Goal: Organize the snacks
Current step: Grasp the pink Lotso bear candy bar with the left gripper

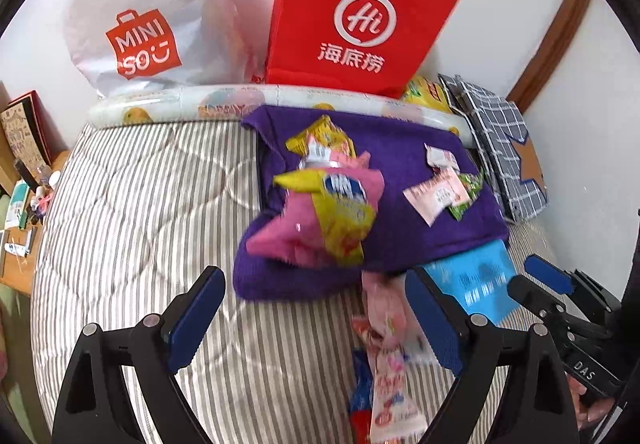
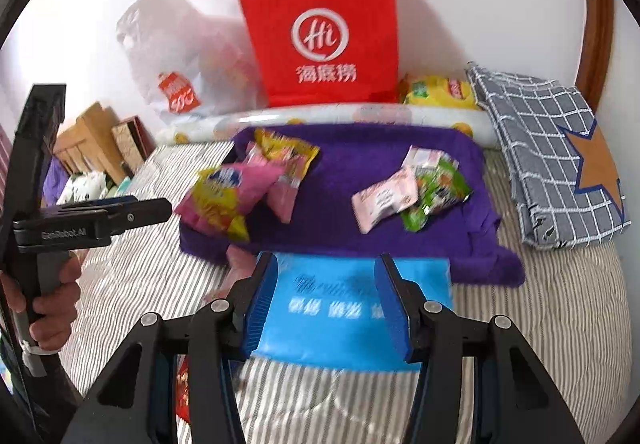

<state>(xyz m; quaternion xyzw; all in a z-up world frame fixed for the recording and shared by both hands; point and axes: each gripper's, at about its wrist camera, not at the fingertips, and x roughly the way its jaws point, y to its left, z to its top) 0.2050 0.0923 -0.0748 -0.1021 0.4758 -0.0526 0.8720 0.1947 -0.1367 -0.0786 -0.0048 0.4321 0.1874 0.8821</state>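
Right tool (image 2: 326,304) clamps the blue packet (image 2: 348,320) for sorting; left tool (image 1: 316,308) gapes empty over the bed (image 1: 140,204).

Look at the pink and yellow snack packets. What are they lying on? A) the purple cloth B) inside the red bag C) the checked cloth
A: the pink and yellow snack packets lie on the purple cloth, in front of the red bag.

Striped quilted bed (image 1: 132,204) carries a purple towel (image 2: 380,160) topped with snack packets, a blue packet (image 2: 344,308), pink snack packets (image 1: 386,328) at front, a folded checked cloth (image 2: 548,148), printed bolster (image 1: 160,106).
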